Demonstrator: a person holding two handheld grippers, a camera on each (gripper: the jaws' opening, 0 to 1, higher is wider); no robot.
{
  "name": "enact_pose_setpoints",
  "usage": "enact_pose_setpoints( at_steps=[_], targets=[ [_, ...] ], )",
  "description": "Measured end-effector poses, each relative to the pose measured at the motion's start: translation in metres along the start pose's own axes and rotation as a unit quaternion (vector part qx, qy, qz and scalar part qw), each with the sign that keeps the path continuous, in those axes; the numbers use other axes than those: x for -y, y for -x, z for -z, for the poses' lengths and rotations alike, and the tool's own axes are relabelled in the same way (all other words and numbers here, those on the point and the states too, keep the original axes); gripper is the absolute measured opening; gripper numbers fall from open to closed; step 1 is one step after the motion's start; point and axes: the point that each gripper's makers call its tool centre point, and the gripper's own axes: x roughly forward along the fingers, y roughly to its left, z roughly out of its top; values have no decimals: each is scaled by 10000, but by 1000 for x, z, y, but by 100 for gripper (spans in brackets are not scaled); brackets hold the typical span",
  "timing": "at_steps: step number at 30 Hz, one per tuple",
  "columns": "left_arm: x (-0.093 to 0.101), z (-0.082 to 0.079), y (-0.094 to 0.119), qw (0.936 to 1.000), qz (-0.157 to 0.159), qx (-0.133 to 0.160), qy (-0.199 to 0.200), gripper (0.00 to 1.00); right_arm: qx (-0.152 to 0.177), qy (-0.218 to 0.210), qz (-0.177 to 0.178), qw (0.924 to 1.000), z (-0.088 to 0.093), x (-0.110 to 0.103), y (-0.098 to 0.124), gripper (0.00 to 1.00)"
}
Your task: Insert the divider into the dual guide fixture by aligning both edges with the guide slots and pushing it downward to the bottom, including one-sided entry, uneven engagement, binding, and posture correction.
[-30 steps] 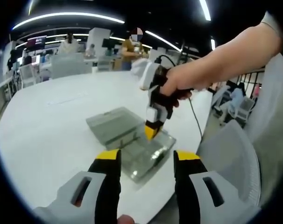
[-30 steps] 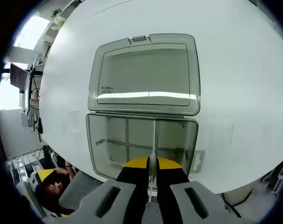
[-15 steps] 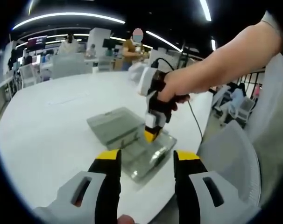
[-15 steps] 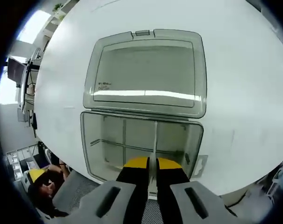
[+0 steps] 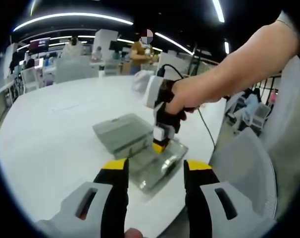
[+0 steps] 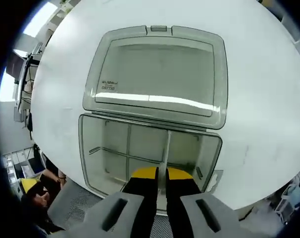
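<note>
Two tongs are up: the right tongs point(image 6: 157, 174) pinch the thin clear divider point(image 6: 167, 148) upright inside the open box point(image 6: 90, 148), near the table's point(image 6: 259, 99) edge. Left tongs point(image 5: 155, 173) hover spread, empty. Uneven pushing may jam one edge.

Left gripper point(image 5: 155, 171) with pale grey finger bodies, black inner faces and yellow tips; right gripper point(image 6: 157, 173) alike, its white-and-black handle body trailing a black cable, gripped by a hand point(image 5: 182, 96) on a bare arm with a short pale sleeve.
</note>
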Motion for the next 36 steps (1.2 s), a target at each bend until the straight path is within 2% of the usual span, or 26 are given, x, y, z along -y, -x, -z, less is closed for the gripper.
enact_pose_setpoints(
  at_steps=[8, 16, 25, 32, 36],
  targets=[
    [0, 2, -1, 10000, 0, -2, -2, 42, 39, 105, 72, 9999, 4, -2, 0, 0],
    [-3, 3, 0, 10000, -28, -31, 5, 42, 118, 205, 56, 9997, 1, 0, -1, 1],
    [-5, 7, 3, 9999, -59, -148, 24, 43, 429, 343, -439, 9975, -3, -2, 5, 4],
    [-9, 11, 4, 9996, -74, -254, 49, 43, 731, 551, -819, 9924, -5, -2, 19, 3],
    [-11, 12, 4, 9995, -84, -314, 48, 43, 945, 730, -1073, 9870, -3, -4, 26, 4]
  ],
)
